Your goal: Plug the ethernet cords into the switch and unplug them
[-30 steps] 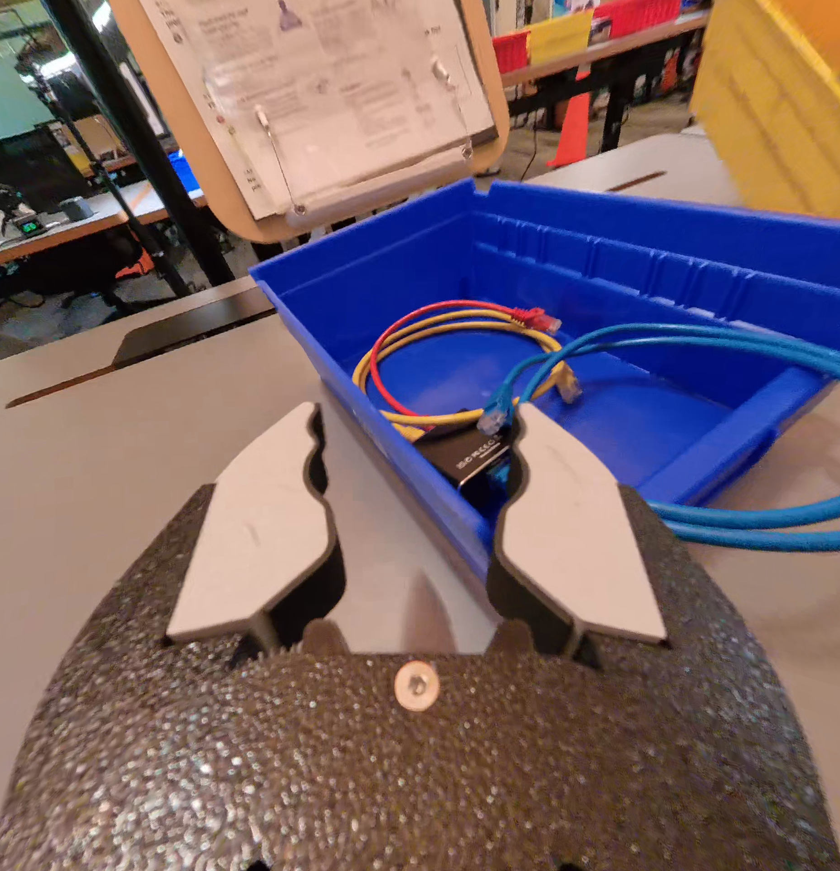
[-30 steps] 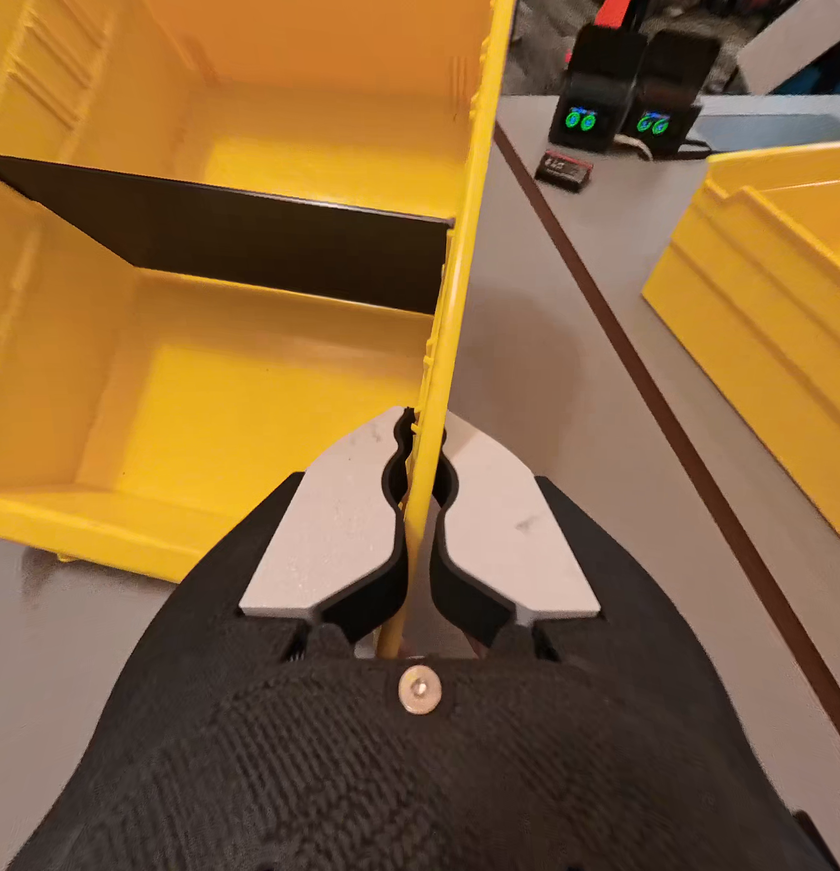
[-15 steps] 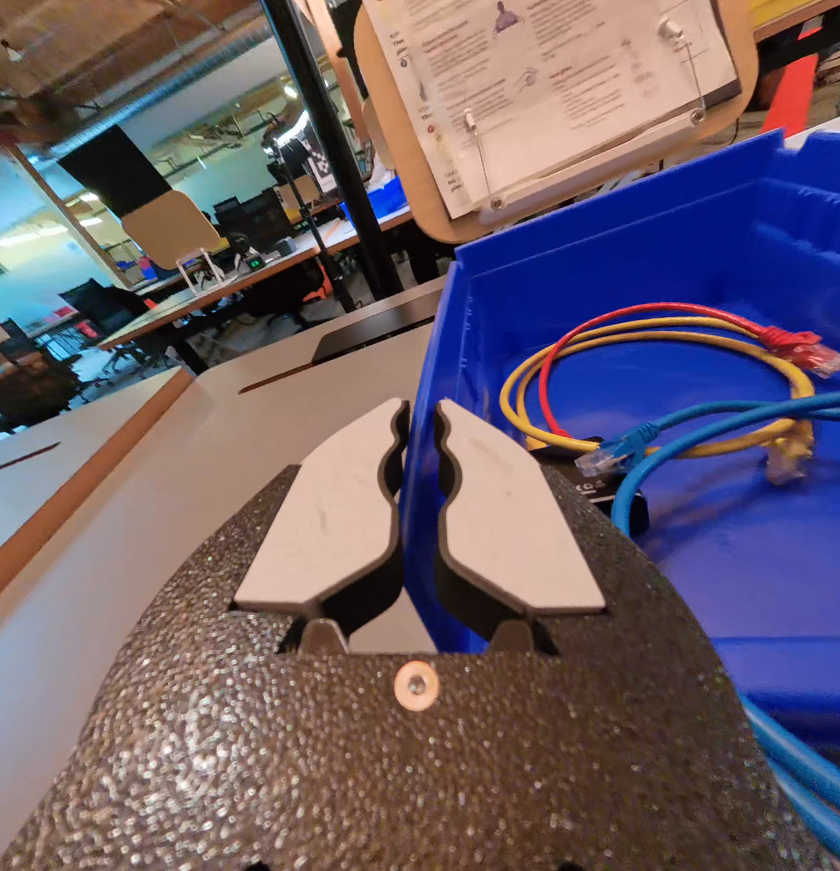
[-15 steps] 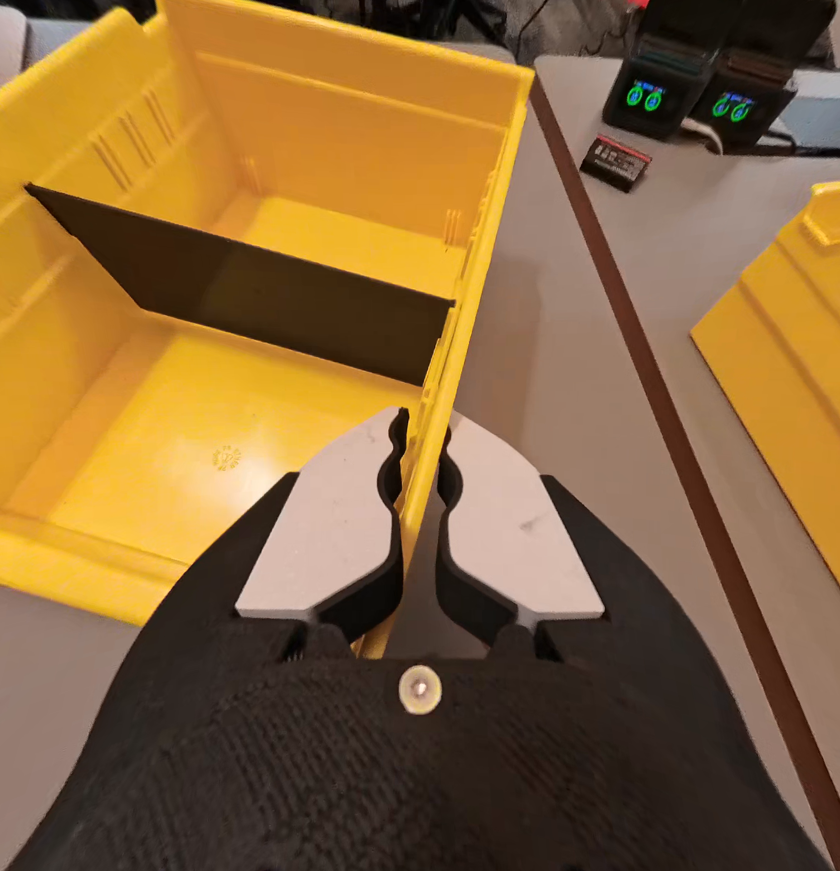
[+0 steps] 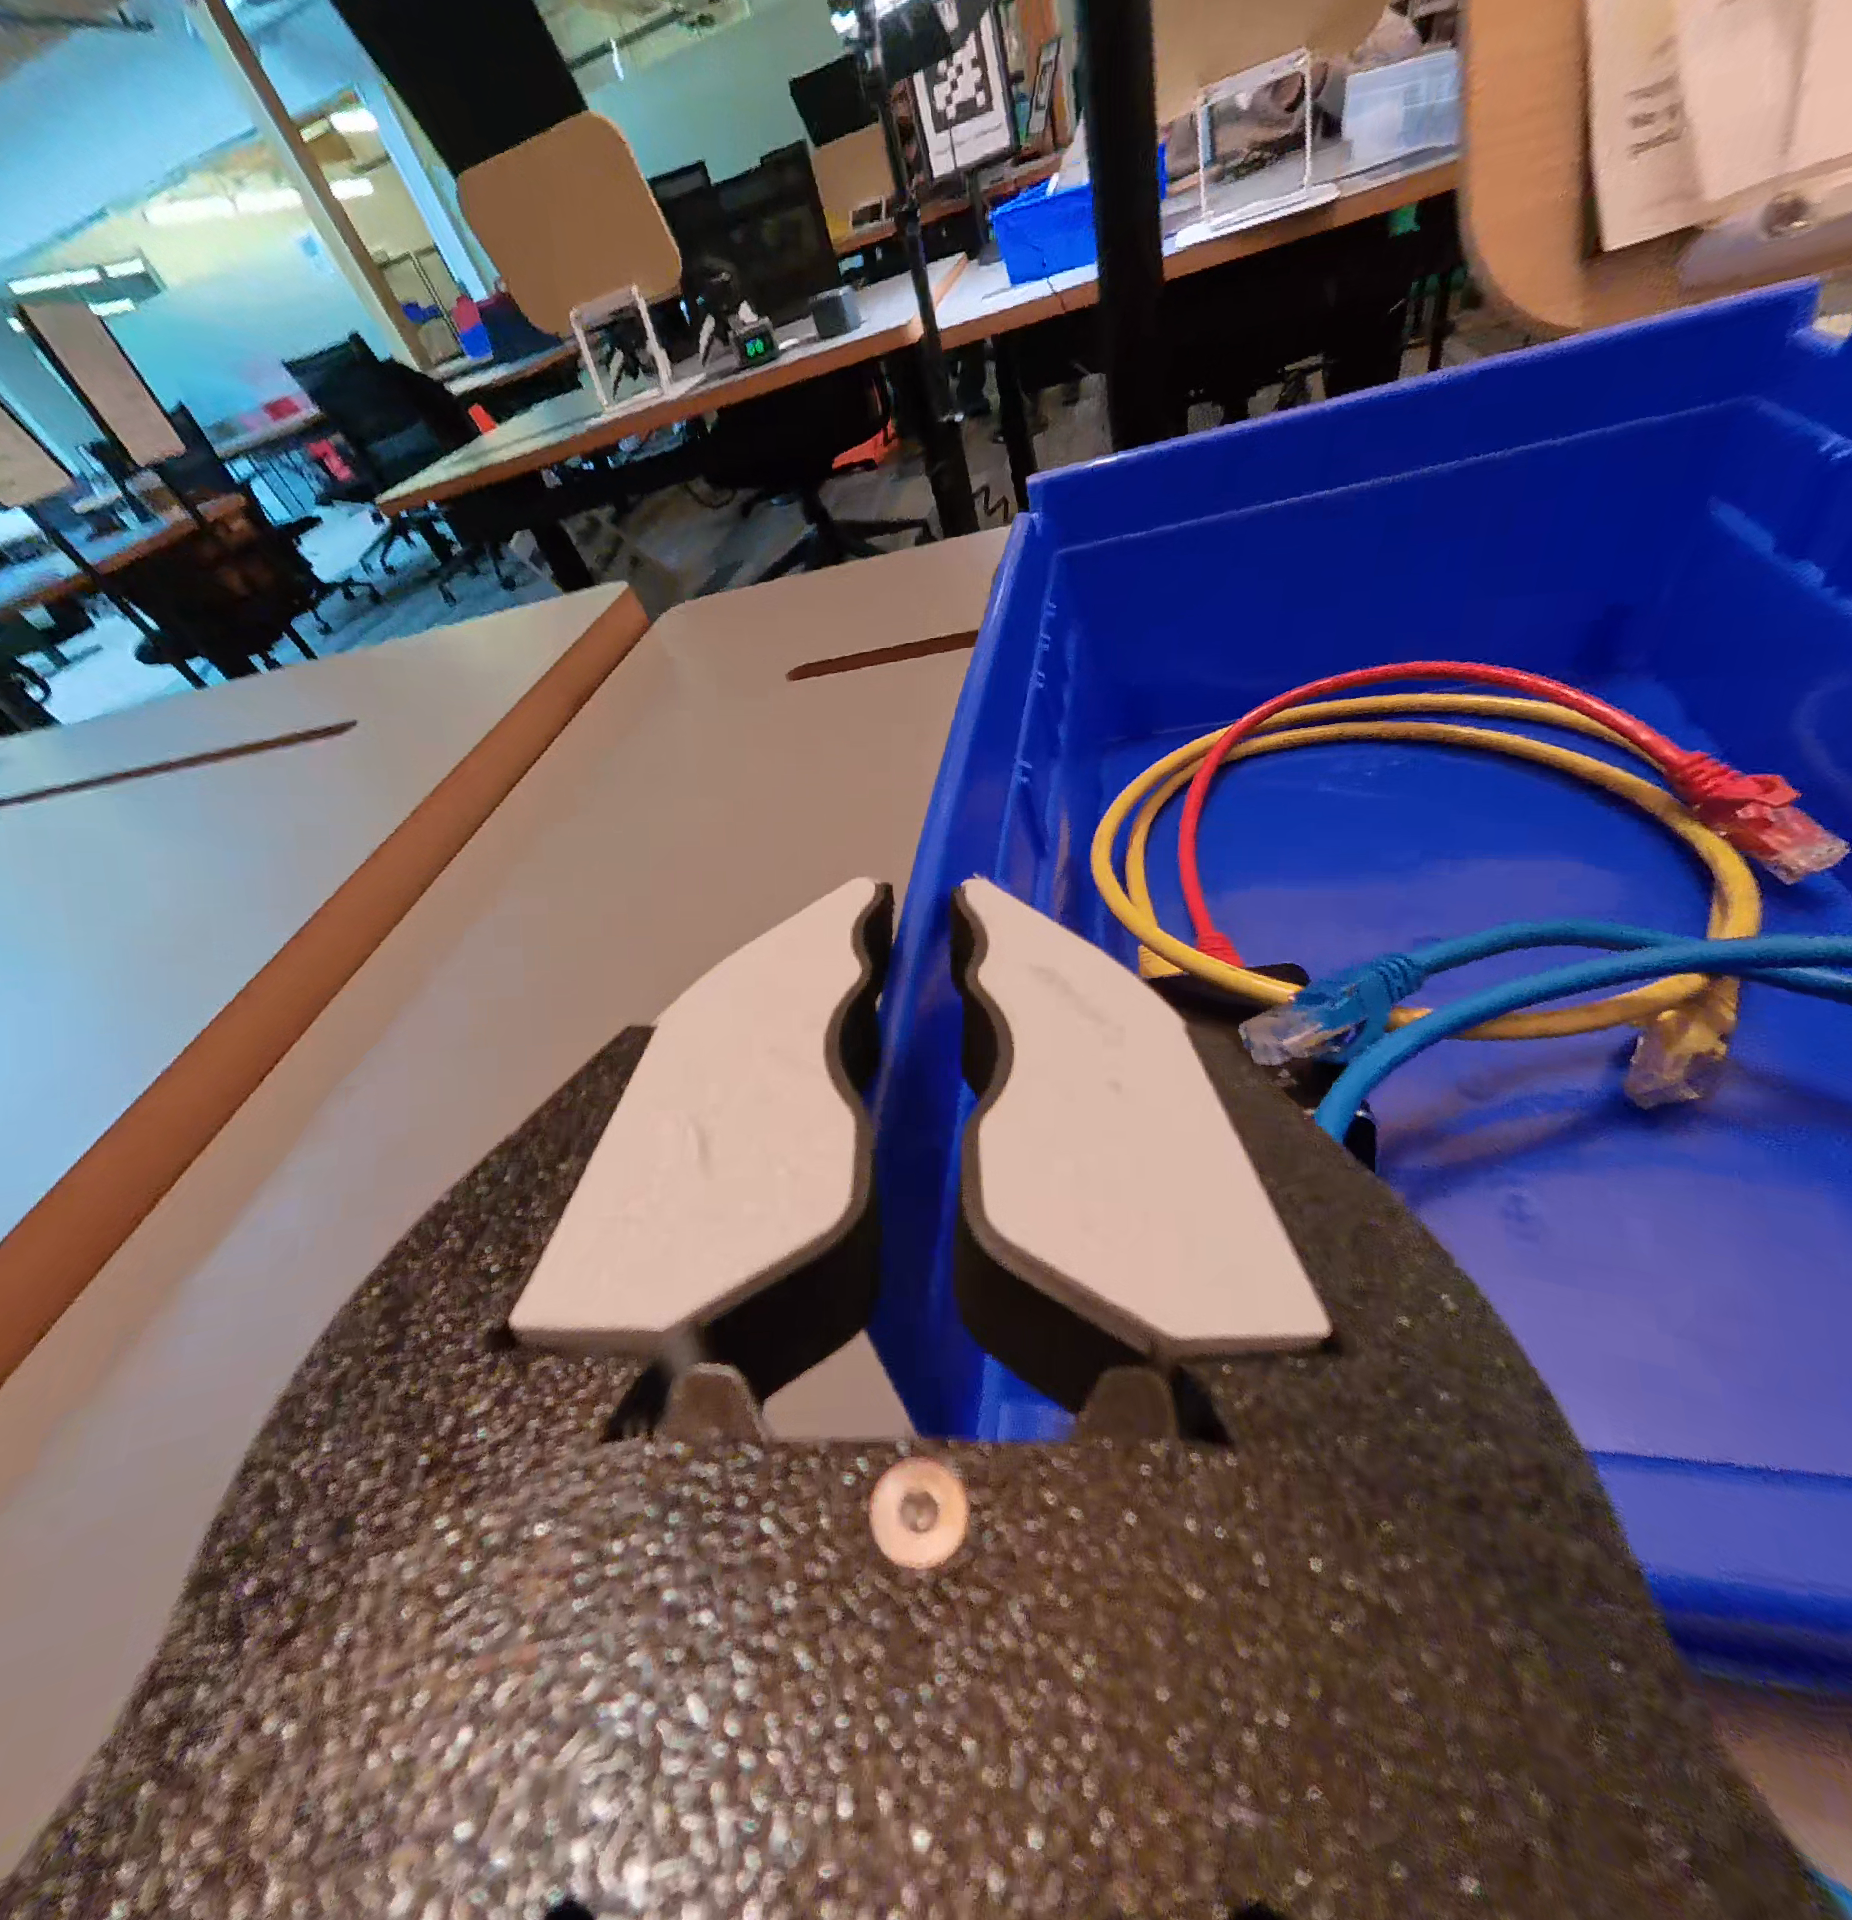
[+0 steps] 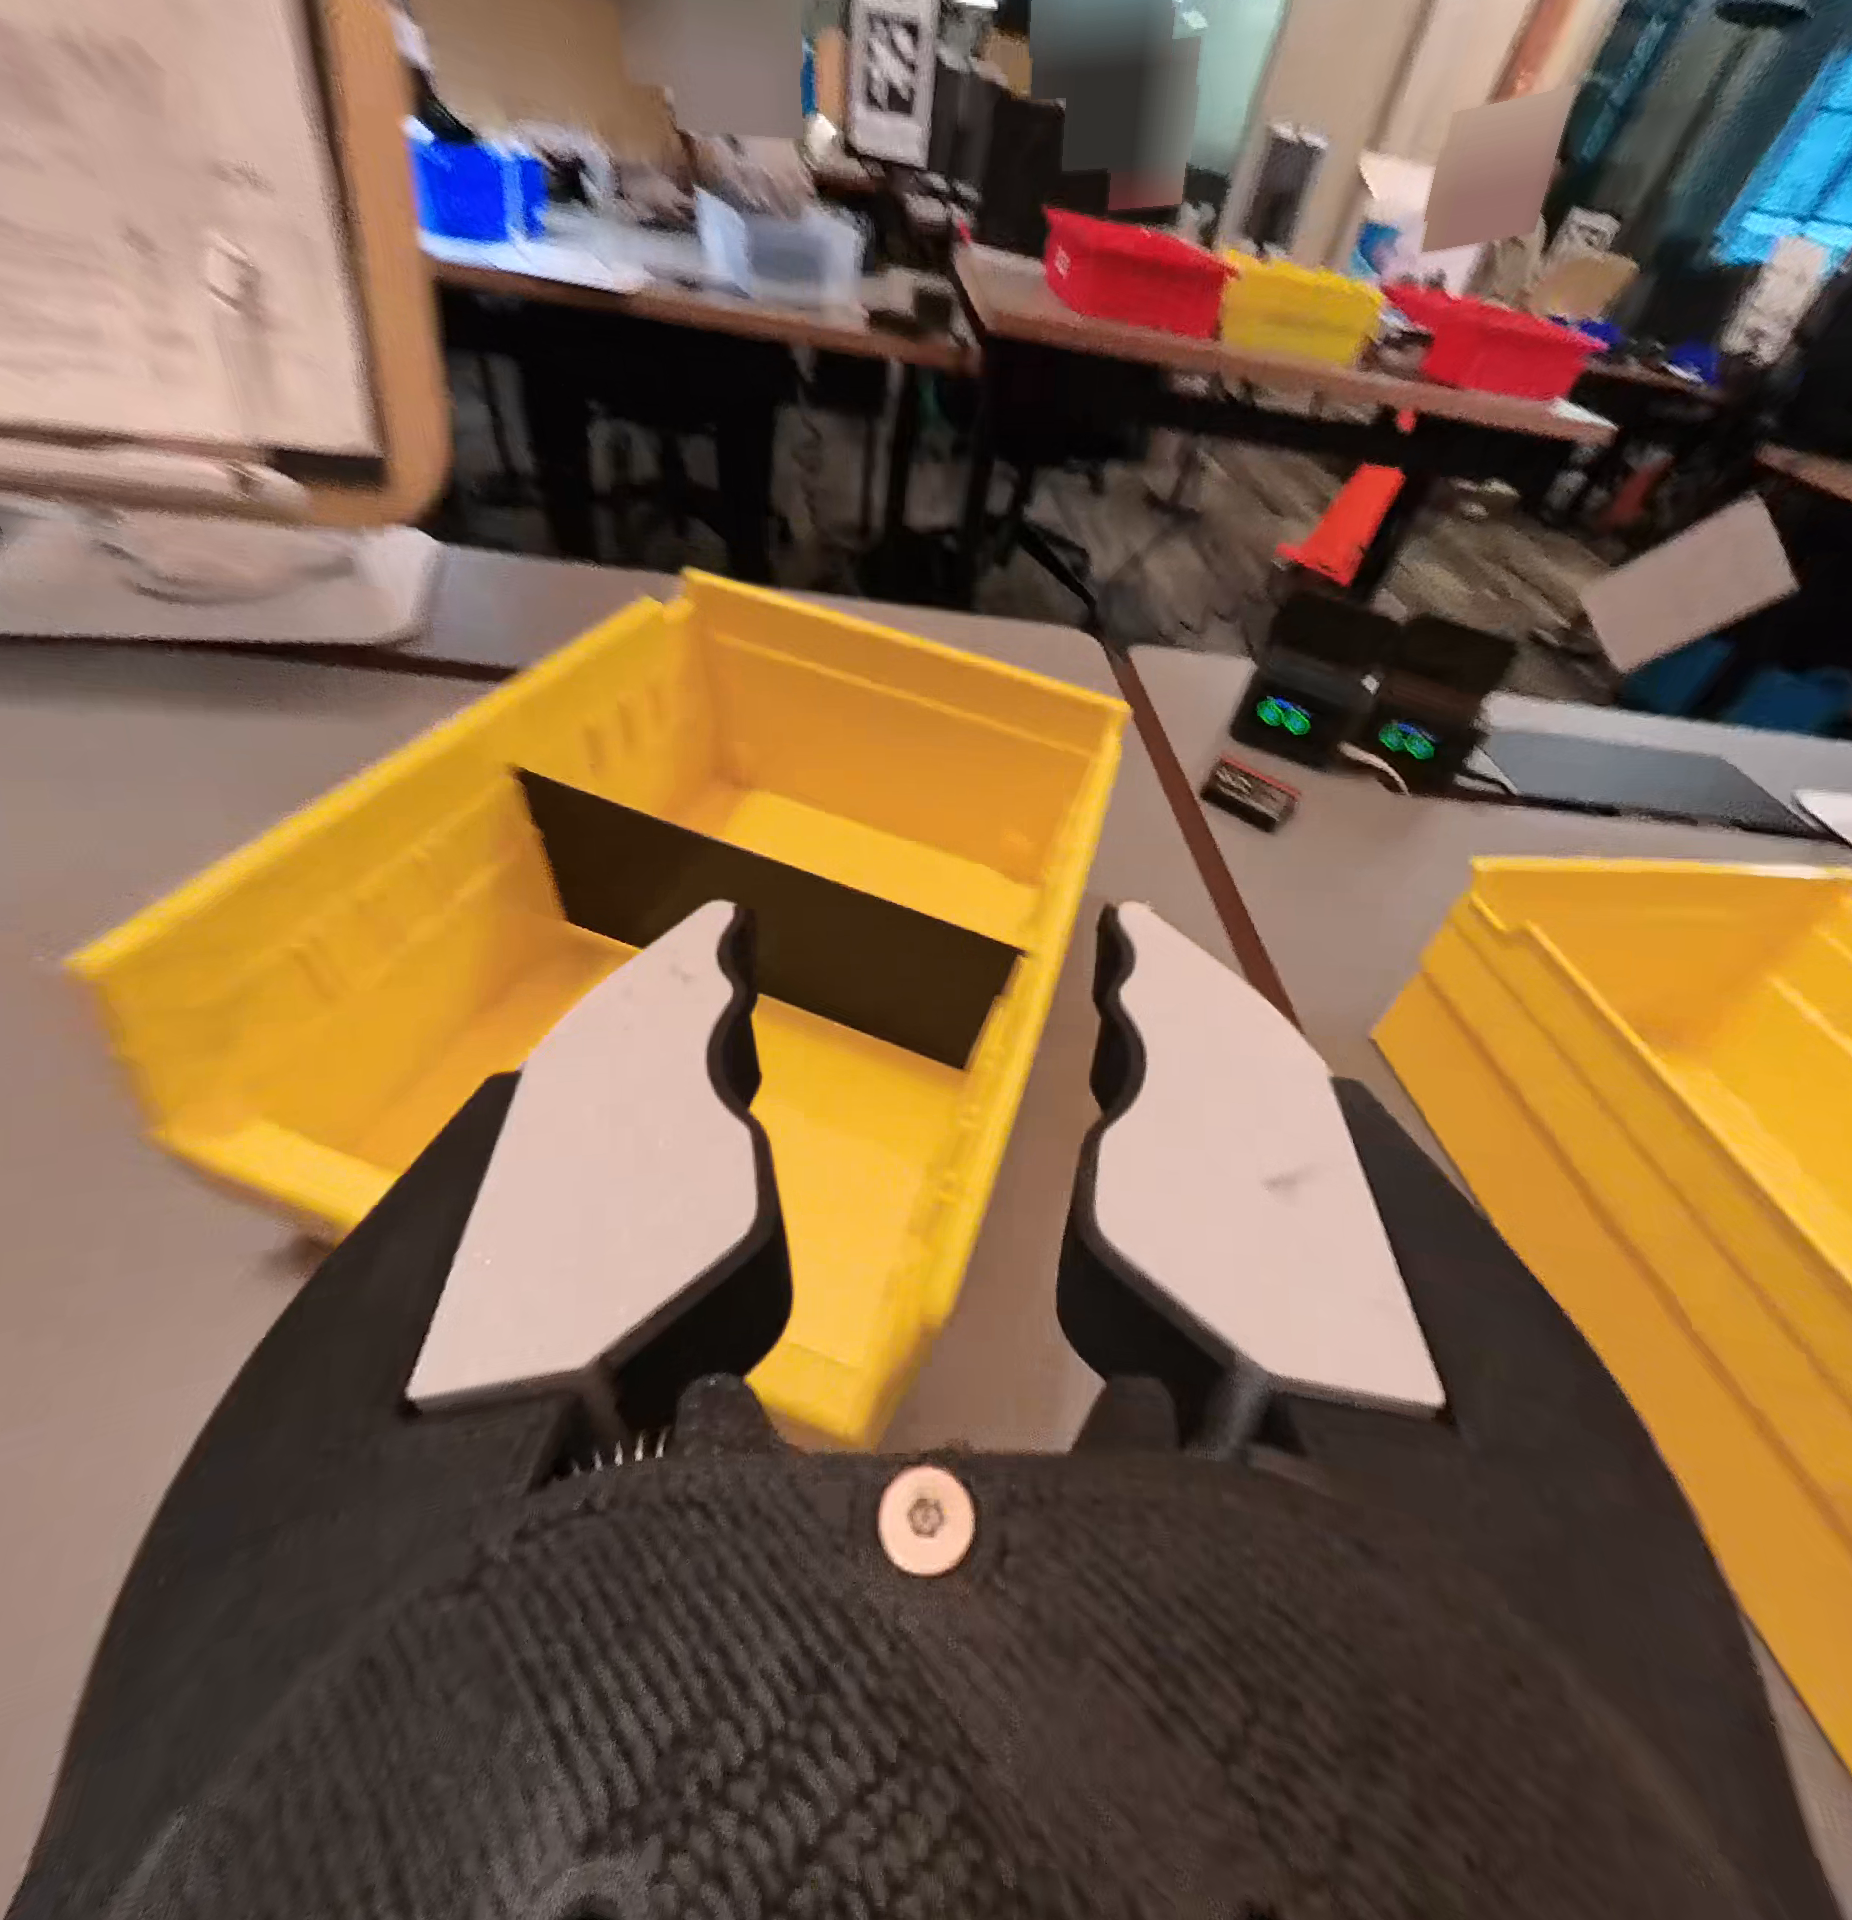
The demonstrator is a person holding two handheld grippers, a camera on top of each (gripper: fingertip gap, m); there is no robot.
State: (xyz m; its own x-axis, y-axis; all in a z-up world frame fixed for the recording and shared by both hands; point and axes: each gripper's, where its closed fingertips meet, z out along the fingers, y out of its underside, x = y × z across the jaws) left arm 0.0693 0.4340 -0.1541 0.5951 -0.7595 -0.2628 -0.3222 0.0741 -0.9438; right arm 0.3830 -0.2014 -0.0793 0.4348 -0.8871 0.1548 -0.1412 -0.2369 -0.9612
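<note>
Tabletop [image 5: 486,987]: L hand-held gripper [image 5: 922,904] clamps blue bin [image 5: 1421,499] edge.

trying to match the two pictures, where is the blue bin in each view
Left wrist view: blue bin fills the right side, its wall pinched in the left tool.
Right wrist view: not in it; only yellow bins.
Shared landmark: the grey table.

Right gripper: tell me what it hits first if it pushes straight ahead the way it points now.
Most likely the yellow bin: the open right gripper points over the bin's right wall, toward its black divider. Depth is unclear, so it might pass above the rim.
</note>
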